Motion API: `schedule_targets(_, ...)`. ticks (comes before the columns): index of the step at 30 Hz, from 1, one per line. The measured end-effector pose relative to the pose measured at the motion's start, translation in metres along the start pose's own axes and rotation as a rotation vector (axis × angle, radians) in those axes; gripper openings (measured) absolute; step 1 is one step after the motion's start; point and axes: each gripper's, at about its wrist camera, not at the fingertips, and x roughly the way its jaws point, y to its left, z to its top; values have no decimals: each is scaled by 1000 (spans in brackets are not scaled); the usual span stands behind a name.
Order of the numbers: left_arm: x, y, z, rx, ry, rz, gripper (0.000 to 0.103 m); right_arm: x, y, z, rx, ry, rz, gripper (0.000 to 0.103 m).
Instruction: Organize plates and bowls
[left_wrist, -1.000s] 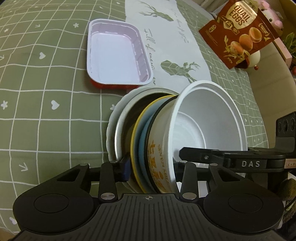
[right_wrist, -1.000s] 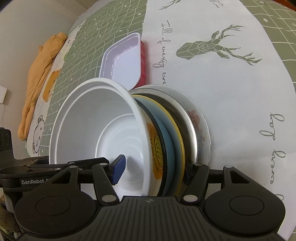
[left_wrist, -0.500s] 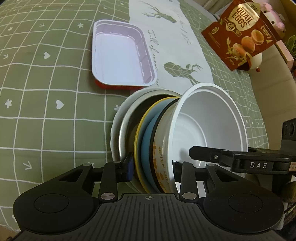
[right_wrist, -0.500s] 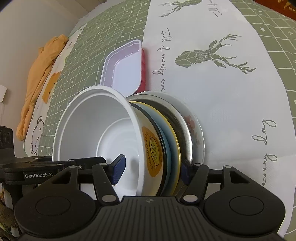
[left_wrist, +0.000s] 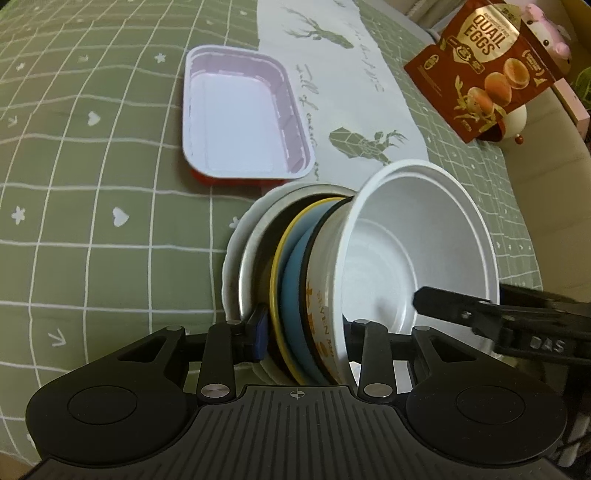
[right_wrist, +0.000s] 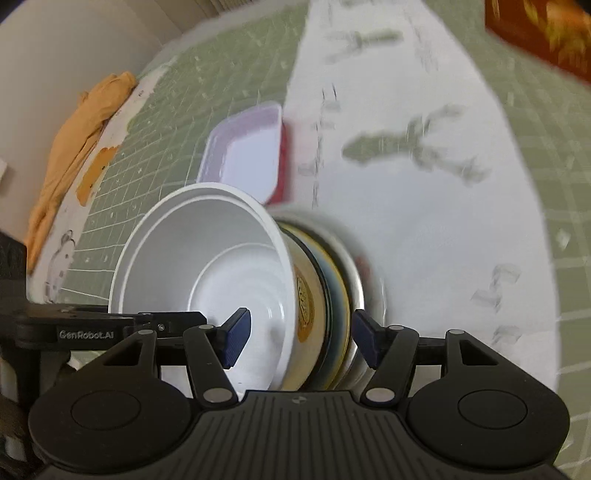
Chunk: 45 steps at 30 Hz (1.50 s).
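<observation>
A nested stack of plates and bowls is held on edge above the tablecloth: a white paper bowl (left_wrist: 417, 254) with orange print in front, then a blue plate (left_wrist: 291, 273), a yellow-rimmed plate, a metal plate and a white plate (left_wrist: 236, 254). My left gripper (left_wrist: 303, 328) is shut on the stack from both sides. In the right wrist view the white bowl (right_wrist: 207, 258) and the stack show again. My right gripper (right_wrist: 299, 334) has its jaws spread around the stack's edge, with gaps at both pads. The right gripper's finger (left_wrist: 480, 314) reaches into the bowl in the left wrist view.
A white-and-lilac rectangular tray (left_wrist: 240, 118) with a red base lies on the green checked cloth beyond the stack; it also shows in the right wrist view (right_wrist: 247, 155). A quail-eggs bag (left_wrist: 491, 66) stands far right. An orange cloth (right_wrist: 77, 125) lies at the far left edge.
My right gripper has opened off the stack and the right view is now blurred by motion. The left gripper still holds the stack, which has shifted slightly.
</observation>
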Motion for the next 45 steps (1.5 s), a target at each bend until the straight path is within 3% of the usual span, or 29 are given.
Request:
schedule_targets(6,1,-4,0,14,-6,28,35,-14,12,2,-58,-33,1,62)
schedule_targets(15,-18,-12,-1,50,-48,78,34,-4,11,-2,-52,-23,-8,62)
schedule_targets(16,-22,-12,-1,51,-61,73,30,-3,10,-3,-51,-23,-7,62)
schedule_targets(24,-42,-17,3,51,-112,60,30,-7,12,-5,-52,-31,-4,62)
schedule_targets(31,-37,-11,5,44,-131,105,29,-22,11,-2,-90,-117,-131,62)
schedule_targets(34,-44,-5,10,21,-138,36,29,-24,6,4,-100,-129,-200,62)
schedule_targets(38,-67,4,26,-10,-200,-69,29,-35,8,17,-119,-131,-185,62)
schedule_targets(42,-79,10,41,-26,-290,-26,29,-49,27,36,-195,-178,-175,69)
schedule_targets(45,-69,11,42,-10,-269,-31,29,-44,34,47,-243,-181,-172,70)
